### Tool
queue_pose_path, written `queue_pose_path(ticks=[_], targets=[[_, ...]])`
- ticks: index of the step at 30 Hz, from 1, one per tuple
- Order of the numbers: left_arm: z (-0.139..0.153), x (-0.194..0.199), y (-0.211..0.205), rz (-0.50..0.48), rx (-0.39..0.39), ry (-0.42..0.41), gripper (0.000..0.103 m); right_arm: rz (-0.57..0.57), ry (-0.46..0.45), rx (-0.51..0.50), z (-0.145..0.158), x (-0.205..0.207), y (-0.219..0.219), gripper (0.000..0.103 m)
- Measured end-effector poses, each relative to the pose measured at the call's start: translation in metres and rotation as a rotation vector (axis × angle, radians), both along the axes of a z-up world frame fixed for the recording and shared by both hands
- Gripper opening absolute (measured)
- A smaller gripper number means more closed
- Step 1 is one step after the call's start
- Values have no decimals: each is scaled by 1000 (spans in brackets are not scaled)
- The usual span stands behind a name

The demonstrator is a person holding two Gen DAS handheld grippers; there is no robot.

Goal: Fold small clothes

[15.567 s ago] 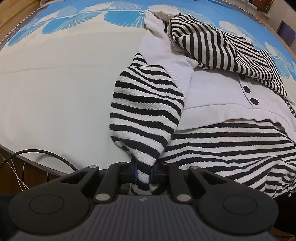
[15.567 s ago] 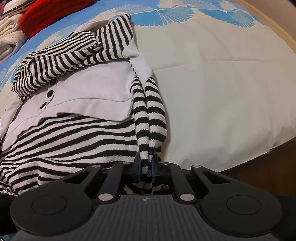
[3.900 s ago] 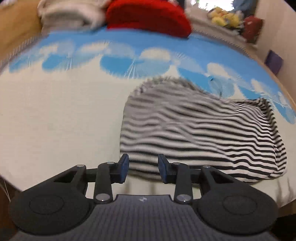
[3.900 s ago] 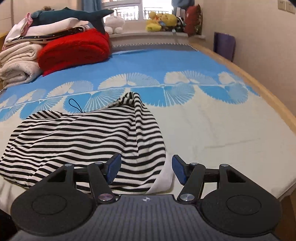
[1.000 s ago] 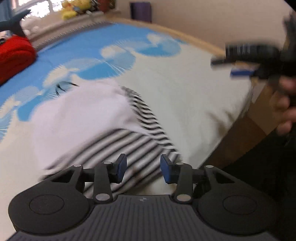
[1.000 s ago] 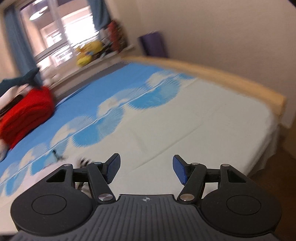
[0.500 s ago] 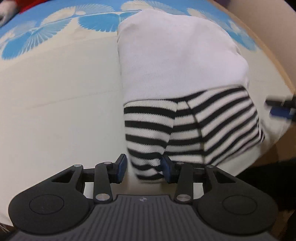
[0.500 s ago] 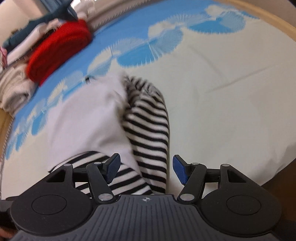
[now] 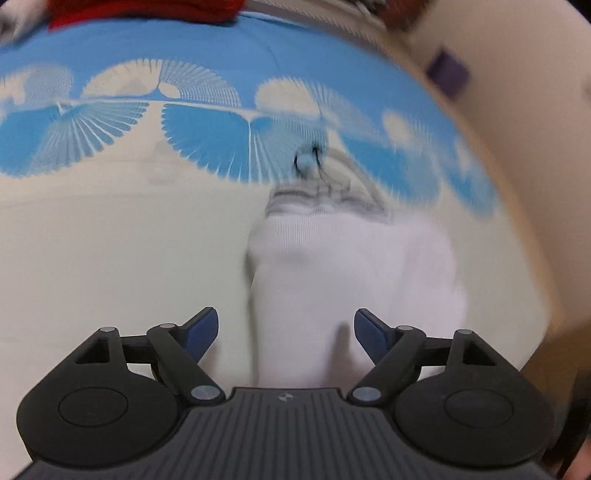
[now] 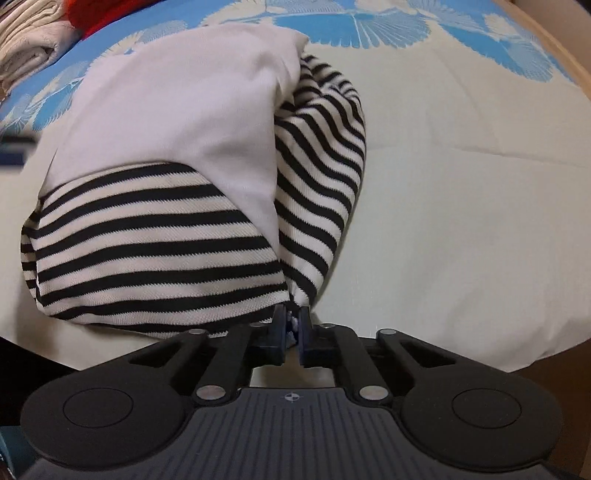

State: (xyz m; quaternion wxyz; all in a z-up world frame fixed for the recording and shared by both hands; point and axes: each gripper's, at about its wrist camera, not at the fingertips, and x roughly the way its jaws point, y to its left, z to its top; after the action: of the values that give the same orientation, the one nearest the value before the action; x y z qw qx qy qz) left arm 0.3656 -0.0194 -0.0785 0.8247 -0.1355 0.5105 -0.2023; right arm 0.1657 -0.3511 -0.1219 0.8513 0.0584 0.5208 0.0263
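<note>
The folded garment, white on top with black-and-white striped parts, lies on the bed near its front edge. My right gripper is shut on the striped hem at the garment's near right corner. In the blurred left wrist view the garment shows as a white bundle with a striped edge at its far end. My left gripper is open and empty, with the white cloth between and beyond its fingers.
The bed sheet is cream in front and blue with white fan patterns further back. Folded cream laundry and a red folded item lie at the far side. The bed's wooden edge runs along the right.
My right gripper has shut on the striped hem. My left gripper has opened wider and swung, now facing the garment's white side; its view is blurred by motion.
</note>
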Motion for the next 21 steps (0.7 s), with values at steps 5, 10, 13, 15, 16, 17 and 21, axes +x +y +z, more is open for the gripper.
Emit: queue_pose_path(ticks=[5, 10, 13, 15, 16, 17, 21], targets=[[-48, 45, 0, 76, -173, 171, 85, 51, -43, -79, 17, -5, 13, 3], [-74, 65, -13, 62, -233, 208, 81, 71, -41, -103, 26, -4, 22, 3], [-76, 68, -15, 45, -218, 188, 57, 46, -30, -109, 27, 1, 22, 3], [-68, 67, -9, 29, -229, 166, 45, 36, -40, -105, 30, 4, 26, 3], [-64, 67, -3, 24, -234, 141, 43, 34, -53, -100, 32, 7, 30, 3], [-56, 64, 6, 29, -235, 109, 43, 36, -69, -90, 33, 9, 32, 3], [-34, 59, 56, 148, -90, -32, 52, 85, -168, -16, 51, 11, 53, 2]])
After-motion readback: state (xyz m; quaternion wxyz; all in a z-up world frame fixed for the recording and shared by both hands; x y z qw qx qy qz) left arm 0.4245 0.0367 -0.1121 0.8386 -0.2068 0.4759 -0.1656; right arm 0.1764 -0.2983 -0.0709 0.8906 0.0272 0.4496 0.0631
